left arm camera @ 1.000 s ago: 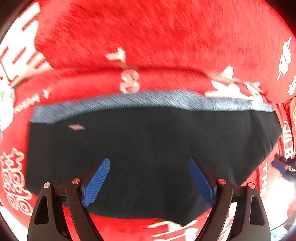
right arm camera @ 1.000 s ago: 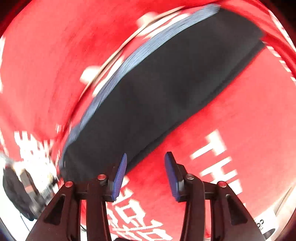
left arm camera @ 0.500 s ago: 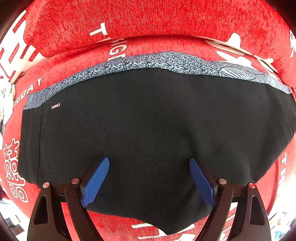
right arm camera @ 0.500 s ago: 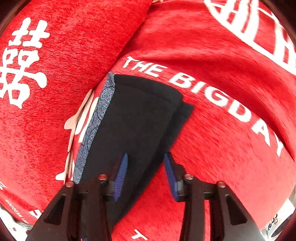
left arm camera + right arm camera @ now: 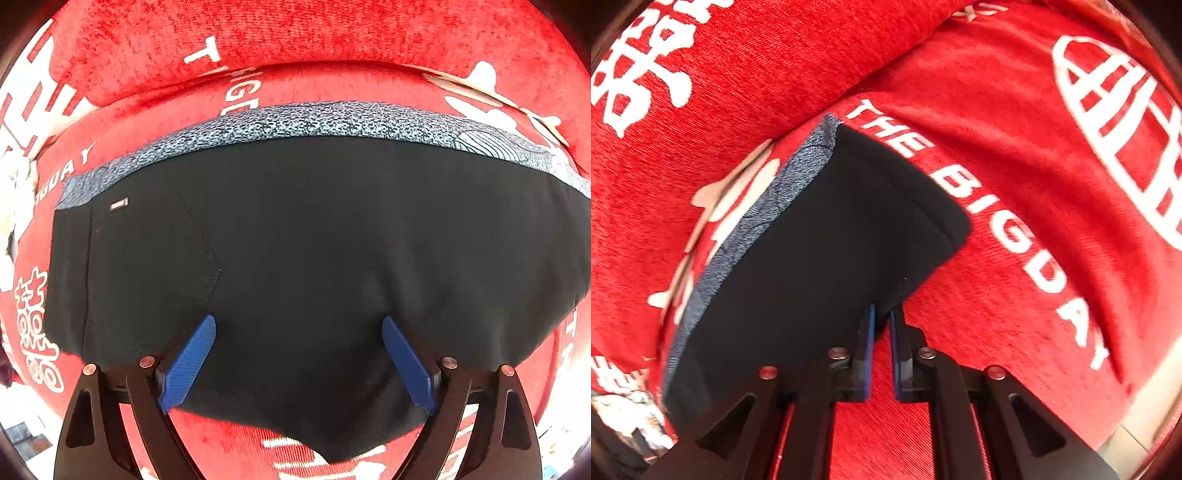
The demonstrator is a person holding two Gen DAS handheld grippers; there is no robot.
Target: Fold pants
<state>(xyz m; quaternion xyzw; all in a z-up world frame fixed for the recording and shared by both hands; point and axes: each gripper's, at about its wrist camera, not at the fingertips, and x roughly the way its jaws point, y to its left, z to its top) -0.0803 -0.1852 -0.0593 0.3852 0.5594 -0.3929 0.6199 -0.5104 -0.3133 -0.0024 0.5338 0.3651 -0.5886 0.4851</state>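
Observation:
The black pants (image 5: 314, 251) lie folded on a red sofa seat, with a speckled grey waistband (image 5: 332, 120) along the far edge. My left gripper (image 5: 299, 328) is open and empty, its blue fingers hovering over the near part of the pants. In the right wrist view the pants (image 5: 820, 266) show a folded end with layered edges. My right gripper (image 5: 881, 312) has its blue fingers nearly together at the pants' near right edge; a thin bit of the dark edge sits between them.
The red sofa cover (image 5: 1034, 184) has white lettering and covers the seat and the backrest (image 5: 295, 33). The sofa's front edge (image 5: 258, 443) is just below the left gripper. A pale floor (image 5: 1145, 443) shows at the lower right.
My right gripper has closed from open to nearly shut at the pants' edge and moved closer. The left gripper has settled over the pants and stays open.

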